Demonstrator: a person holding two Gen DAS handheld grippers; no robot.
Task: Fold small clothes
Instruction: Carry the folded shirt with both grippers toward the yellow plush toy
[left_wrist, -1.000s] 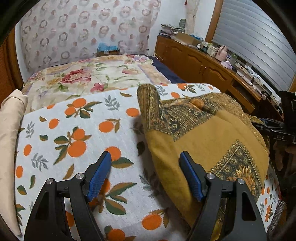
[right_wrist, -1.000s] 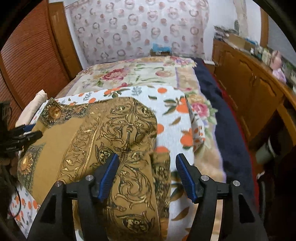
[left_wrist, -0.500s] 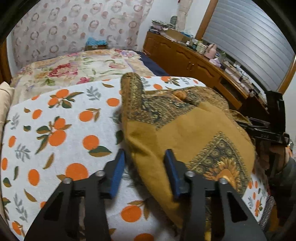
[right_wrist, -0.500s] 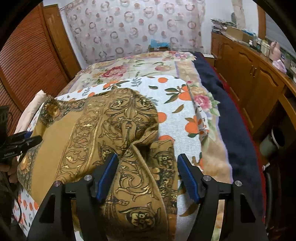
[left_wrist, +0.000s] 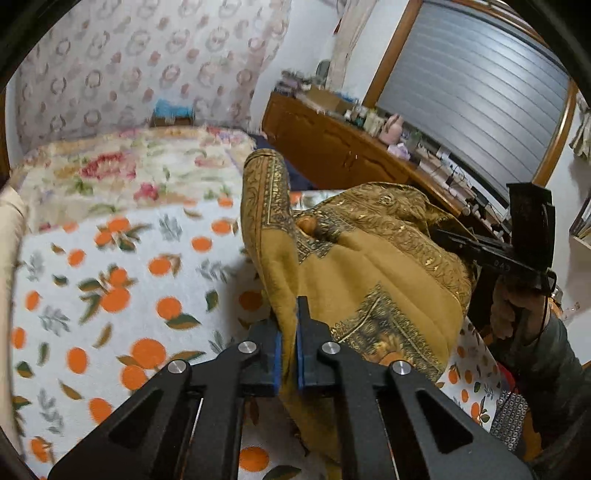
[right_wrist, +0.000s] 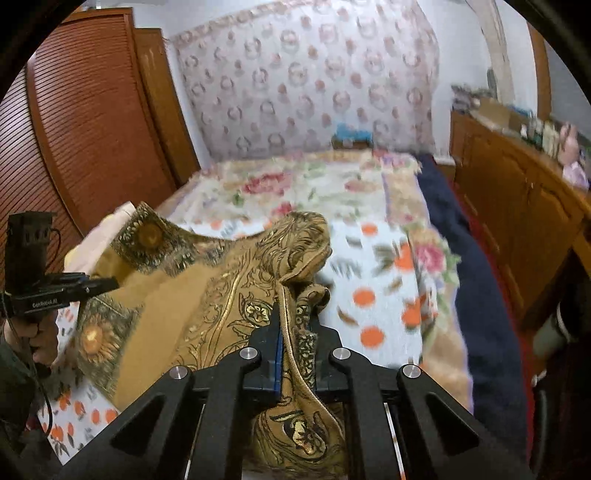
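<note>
Both your tools have just clamped shut on the cloth (left_wrist: 388, 266)'s near edge, left tool (left_wrist: 289, 347) and right tool (right_wrist: 295, 350); cloth runs toward 12 o'clock over the bed (left_wrist: 110, 280), so fold that way.

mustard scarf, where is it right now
The mustard scarf is pinched at its near edge by the left gripper and right gripper, lifted over the orange-print sheet.

We're looking across a bed (left_wrist: 74, 258) lying under an orange-print cover, a floral quilt (right_wrist: 303, 184) stretching beyond it. A ring-patterned curtain (right_wrist: 303, 81) is hanging on the far wall. Wooden cabinets (left_wrist: 332, 147) are running along the right, a slatted wardrobe (right_wrist: 74, 129) standing left.
</note>
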